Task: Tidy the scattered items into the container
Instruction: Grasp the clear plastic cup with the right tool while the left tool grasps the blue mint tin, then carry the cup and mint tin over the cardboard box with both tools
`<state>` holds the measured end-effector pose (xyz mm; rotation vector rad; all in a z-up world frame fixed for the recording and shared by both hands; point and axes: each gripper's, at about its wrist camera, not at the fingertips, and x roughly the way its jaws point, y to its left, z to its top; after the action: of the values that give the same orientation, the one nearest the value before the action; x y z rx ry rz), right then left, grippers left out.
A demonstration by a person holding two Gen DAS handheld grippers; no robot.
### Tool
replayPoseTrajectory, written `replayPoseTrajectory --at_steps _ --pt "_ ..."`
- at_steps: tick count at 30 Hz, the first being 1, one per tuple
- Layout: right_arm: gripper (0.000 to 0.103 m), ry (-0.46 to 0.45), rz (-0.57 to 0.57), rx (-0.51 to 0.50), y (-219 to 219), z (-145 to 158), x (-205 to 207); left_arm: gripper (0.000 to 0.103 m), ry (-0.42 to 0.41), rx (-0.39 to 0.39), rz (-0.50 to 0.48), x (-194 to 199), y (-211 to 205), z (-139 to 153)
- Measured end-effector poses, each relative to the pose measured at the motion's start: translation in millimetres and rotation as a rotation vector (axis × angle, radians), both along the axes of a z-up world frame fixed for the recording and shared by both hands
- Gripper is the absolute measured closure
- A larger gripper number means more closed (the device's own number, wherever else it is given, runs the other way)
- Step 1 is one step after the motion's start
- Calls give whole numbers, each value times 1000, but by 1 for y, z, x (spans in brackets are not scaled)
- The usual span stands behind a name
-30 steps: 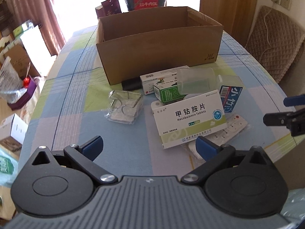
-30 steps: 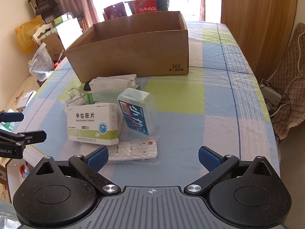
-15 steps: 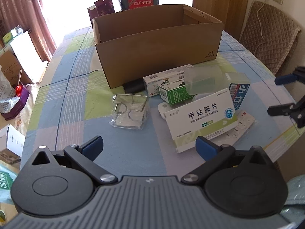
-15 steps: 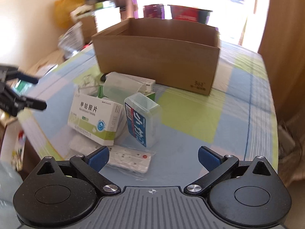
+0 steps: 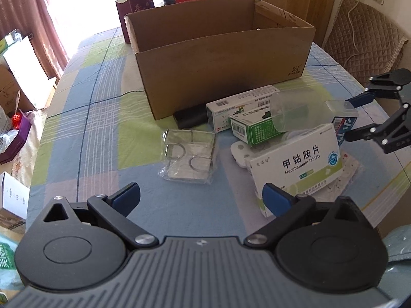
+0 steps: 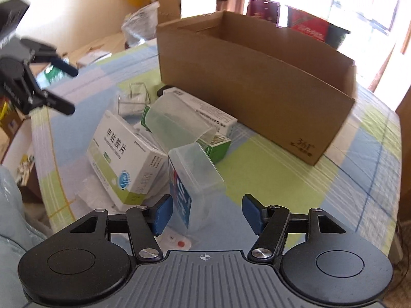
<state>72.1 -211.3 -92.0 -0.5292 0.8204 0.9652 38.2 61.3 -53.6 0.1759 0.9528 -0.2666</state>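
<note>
Brown cardboard box ahead, on my bench's blue, green and lilac checked cloth. White-and-green tablet carton here, a clear tub with blue label, my pads blue.

Black left tongs, blue pads, silver screws, ribbed grey housing, right tongs alike

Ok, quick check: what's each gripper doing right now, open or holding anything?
Left gripper: open, holding nothing, above the tablecloth.
Right gripper: open, holding nothing, fingers either side of the clear plastic box, not clamped.
</note>
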Motion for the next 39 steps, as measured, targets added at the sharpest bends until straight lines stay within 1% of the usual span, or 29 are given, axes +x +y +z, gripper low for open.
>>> replayPoseTrajectory --at_steps 3,4,5,7,8,10,14,15,17,20,24,26,30,32,35,36,37,39 --pt "36 10 13 14 5 -4 5 4 1 -8 -25 11 -2 1" --pt "50 27 12 25 6 -5 8 4 1 -12 -34 14 -2 1" --pt "58 45 11 35 6 -6 10 4 1 -16 -44 18 -4 1" --pt "68 69 7 58 7 -6 12 4 3 -25 -64 26 -7 2" --pt "70 68 1 65 7 -6 11 5 5 -28 -77 30 -9 1" --pt "70 66 -17 83 5 -3 9 5 8 -33 -105 36 -13 1" --pt "70 89 -123 154 -9 9 7 8 16 -58 -174 51 -24 2" --pt "70 94 -148 164 -13 11 7 11 18 -69 -198 55 -27 2" --pt "70 102 -202 179 -19 15 6 12 24 -96 -254 64 -36 3" --pt "70 120 -288 200 -30 18 8 13 38 -140 -364 78 -49 3" --pt "70 144 -381 216 -40 17 10 14 90 -179 -494 99 -64 -7" --pt "70 156 -417 222 -45 17 10 14 129 -203 -531 112 -69 -14" --pt "70 171 -472 232 -50 19 8 17 209 -273 -572 136 -74 -24" --pt "70 177 -500 238 -52 20 8 21 234 -301 -600 142 -77 -27" --pt "70 184 -527 242 -51 18 9 32 252 -305 -650 147 -84 -31" --pt "70 186 -533 241 -51 18 9 39 260 -303 -661 147 -86 -33" --pt "69 188 -539 240 -51 18 8 48 265 -303 -670 147 -88 -33" --pt "69 191 -549 240 -50 19 7 58 276 -310 -690 146 -89 -34"
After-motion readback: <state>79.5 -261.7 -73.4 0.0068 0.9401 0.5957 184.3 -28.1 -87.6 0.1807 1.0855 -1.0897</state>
